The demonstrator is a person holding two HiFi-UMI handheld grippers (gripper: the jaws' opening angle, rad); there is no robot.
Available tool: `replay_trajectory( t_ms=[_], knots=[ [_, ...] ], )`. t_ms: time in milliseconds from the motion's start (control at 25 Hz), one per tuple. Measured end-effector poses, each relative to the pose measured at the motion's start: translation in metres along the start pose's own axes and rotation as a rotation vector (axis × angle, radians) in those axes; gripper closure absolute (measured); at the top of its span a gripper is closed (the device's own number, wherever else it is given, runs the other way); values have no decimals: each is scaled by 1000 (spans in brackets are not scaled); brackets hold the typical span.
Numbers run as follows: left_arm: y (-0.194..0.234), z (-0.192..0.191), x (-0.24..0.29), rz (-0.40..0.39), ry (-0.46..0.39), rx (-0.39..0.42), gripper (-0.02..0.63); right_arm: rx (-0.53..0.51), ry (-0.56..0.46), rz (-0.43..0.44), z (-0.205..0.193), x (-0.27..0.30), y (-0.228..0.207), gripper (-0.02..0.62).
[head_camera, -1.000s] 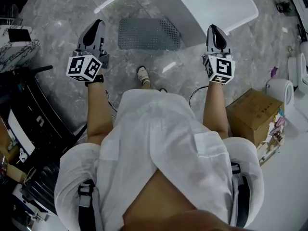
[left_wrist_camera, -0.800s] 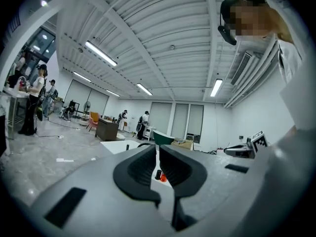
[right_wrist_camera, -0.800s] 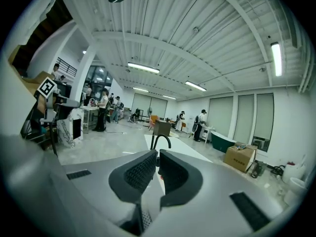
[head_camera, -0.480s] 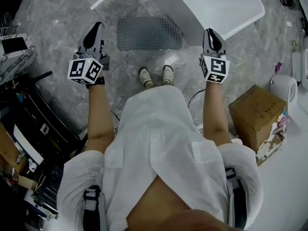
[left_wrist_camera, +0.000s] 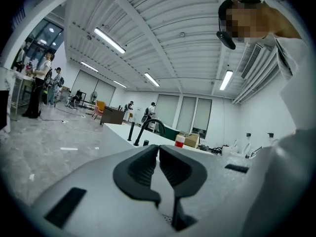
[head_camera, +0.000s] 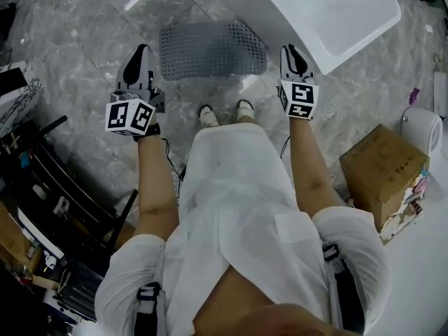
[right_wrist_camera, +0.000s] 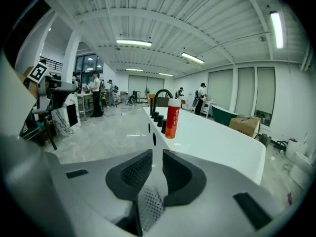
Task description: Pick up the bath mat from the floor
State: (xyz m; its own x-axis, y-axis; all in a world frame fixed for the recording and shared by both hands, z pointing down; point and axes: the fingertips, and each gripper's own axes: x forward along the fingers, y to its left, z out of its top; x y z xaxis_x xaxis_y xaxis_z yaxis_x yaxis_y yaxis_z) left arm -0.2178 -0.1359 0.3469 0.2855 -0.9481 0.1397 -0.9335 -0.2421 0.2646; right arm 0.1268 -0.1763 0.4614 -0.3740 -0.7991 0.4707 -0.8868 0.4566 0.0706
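— How do our jaws stand?

— Those of our left gripper (head_camera: 143, 48) are drawn together, with only a thin slit between the ribbed pads and nothing in it. Those of our right gripper (head_camera: 290, 47) have just been opening. They are a little apart and hold nothing, but through the gap we see perforated grey rubber lying underneath.

— So that is the bath mat?

— Yes. The bath mat (head_camera: 210, 50) lies flat on the floor (head_camera: 84, 68), between our two pairs of jaws and a little ahead of them. One short edge is just inside our left jaws and the other just inside our right.

— Why do we hold one gripper at each end?

— We judge the mat to be floppy, so if we took it by one side it would fold and drag. Gripped at both ends it should come up level. It lies flush with the floor, so each lower jaw will have to slip under an edge. Our left jaws must part first.

— What lies beyond the jaws?

— Past the far right corner of the mat is the white tub (head_camera: 329, 12), close to our right jaws, so we have little room on that side. Farther along its rim are a red bottle (right_wrist_camera: 172, 117) and a black tap (right_wrist_camera: 160, 98), well clear of our work.
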Motion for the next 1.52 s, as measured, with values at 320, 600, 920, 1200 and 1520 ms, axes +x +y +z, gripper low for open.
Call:
replay_trajectory(
  t_ms=[320, 600, 920, 1200, 1520],
  knots=[
    [23, -113, 60, -38, -4, -24, 577, 7, 66, 4, -117, 72, 14, 482],
    [40, -221, 132, -110, -13, -8, 577, 1, 118, 3, -223, 136, 9, 460],
    [54, -320, 188, -166, -78, 39, 577, 1, 89, 13, -327, 196, 12, 446],
    [56, -382, 199, -187, -79, 57, 578, 33, 149, 53, -405, 234, 12, 424],
    [56, -389, 190, -182, -59, 88, 577, 4, 285, 71, -458, 247, 5, 410]
  ],
)
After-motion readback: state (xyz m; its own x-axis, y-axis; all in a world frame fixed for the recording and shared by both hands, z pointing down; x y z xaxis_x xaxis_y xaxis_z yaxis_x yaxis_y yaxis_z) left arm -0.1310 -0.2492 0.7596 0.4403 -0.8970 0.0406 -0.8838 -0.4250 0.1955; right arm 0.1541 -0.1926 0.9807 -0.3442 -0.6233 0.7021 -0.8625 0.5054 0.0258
